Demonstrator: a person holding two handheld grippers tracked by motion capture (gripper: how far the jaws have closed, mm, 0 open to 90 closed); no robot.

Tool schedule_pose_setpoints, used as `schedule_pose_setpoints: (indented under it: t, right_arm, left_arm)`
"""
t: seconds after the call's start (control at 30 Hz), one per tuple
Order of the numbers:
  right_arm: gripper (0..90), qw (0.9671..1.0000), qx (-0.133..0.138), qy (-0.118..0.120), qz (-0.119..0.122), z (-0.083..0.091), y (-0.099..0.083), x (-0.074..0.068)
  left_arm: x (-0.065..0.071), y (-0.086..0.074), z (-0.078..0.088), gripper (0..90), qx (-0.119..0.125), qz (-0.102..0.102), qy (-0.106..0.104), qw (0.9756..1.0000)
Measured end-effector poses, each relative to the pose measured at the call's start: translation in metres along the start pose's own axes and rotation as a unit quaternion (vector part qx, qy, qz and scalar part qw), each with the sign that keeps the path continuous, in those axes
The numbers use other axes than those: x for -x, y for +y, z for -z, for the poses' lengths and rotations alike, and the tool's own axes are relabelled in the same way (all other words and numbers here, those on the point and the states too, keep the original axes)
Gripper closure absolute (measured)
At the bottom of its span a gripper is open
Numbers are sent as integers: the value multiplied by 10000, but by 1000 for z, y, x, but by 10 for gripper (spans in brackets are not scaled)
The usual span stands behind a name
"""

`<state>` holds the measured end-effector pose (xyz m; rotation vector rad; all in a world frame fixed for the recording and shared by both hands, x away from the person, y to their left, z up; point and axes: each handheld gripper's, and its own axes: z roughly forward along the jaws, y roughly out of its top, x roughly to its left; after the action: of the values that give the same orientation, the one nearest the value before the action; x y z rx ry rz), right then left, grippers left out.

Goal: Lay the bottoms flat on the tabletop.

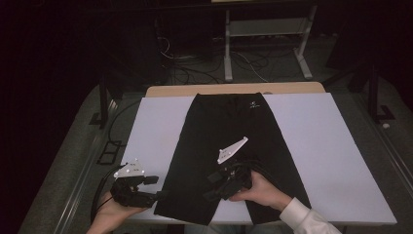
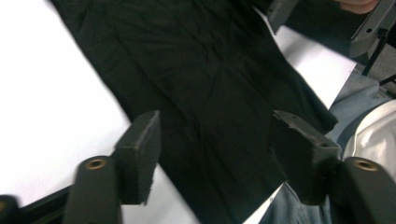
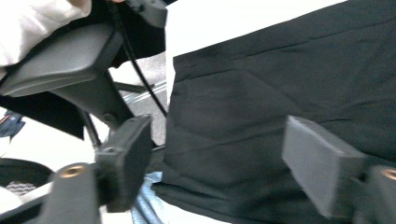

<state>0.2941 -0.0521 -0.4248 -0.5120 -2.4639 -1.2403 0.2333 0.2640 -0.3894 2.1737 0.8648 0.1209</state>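
Note:
A pair of black shorts lies flat on the white table cover, waistband at the far side and both legs toward the person. My left gripper sits at the near left, just beside the hem of the left leg. Its jaws are open, with the black cloth lying beyond them and nothing pinched in my left gripper. My right gripper hovers over the near part of the shorts between the legs. In its own view my right gripper is open above the dark fabric, and the pads do not press on it.
The table's front edge runs close under both hands. A wooden strip borders the far side. Behind it stand a metal frame and floor cables. A grey chair part shows beside the table in the right gripper view.

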Motion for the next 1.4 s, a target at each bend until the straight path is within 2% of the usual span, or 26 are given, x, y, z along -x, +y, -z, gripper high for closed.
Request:
schedule_pose_setpoints:
  t: [0.13, 0.23, 0.3, 0.4, 0.47, 0.6, 0.9, 1.0, 1.13, 1.23, 1.4]
  right_arm:
    - [123, 9997, -4, -218, -88, 8, 0, 3]
    - [4, 9992, 10, -400, -77, 15, 0, 3]
    - [0, 9987, 75, -492, -57, 21, 0, 3]
    - [0, 9976, 171, -663, -76, 31, 0, 4]
    - [0, 9969, 238, -737, -105, 39, 0, 7]
    - [0, 9952, 342, -906, -121, 54, -1, 8]
    - [0, 9909, 536, -1223, -180, 87, -10, 11]
    - [0, 9880, 592, -1410, -199, 97, -15, 12]
    - [0, 9842, 752, -1571, -322, 112, -26, 16]
    - [0, 9819, 891, -1613, -447, 123, -35, 19]
    - [0, 9766, 1146, -1736, -550, 141, -50, 20]
  left_arm:
    - [0, 7, -1, 231, 204, -34, -78, 9998]
    - [0, 13, -2, 164, 276, -86, -107, 9995]
    - [-1, 17, -3, 129, 386, -120, -122, 9991]
    - [-3, 23, -7, 53, 480, -47, -184, 9987]
    - [-4, 25, -11, 7, 522, -56, -125, 9985]
    - [-6, 33, -19, 0, 580, -75, -143, 9982]
    - [-1, 49, -31, 0, 746, -297, -183, 9966]
    - [-1, 53, -37, 0, 840, -270, -224, 9959]
    - [0, 58, -48, 0, 862, -331, -270, 9954]
    - [1, 63, -56, 0, 909, -366, -273, 9948]
    - [0, 69, -66, 0, 1049, -286, -302, 9936]
